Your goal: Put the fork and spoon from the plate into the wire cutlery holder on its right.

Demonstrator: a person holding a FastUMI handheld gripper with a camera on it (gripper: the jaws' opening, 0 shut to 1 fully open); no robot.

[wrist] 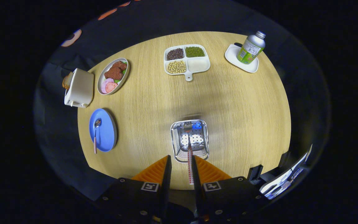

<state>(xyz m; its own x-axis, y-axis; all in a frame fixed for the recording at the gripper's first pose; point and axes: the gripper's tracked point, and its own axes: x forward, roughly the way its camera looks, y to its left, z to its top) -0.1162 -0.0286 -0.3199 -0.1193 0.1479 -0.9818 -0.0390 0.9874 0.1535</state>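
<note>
The jaws stand a little apart above the round, pale wooden worktop. The red-and-white patterned handle of the metal fork lies along the inner face of the right-hand finger; a gap shows between the handle and the other finger, and I cannot tell whether anything presses on the fork. Its tines reach down into the square wire cutlery holder with a perforated metal floor, which sits just ahead of the fingertips. A small blue thing lies at the holder's far corner, too small to identify.

Well off to the left, the round blue plate carries the metal spoon with a matching patterned handle, whose end hangs over the plate's near rim. Beyond the plate stand a cream toaster with bread poking out behind it and an oval white dish of brown and pink food. Further back, a white four-part tray holds dark, green and yellow beans and something white. A silver bottle with a green label stands on a white square coaster.
</note>
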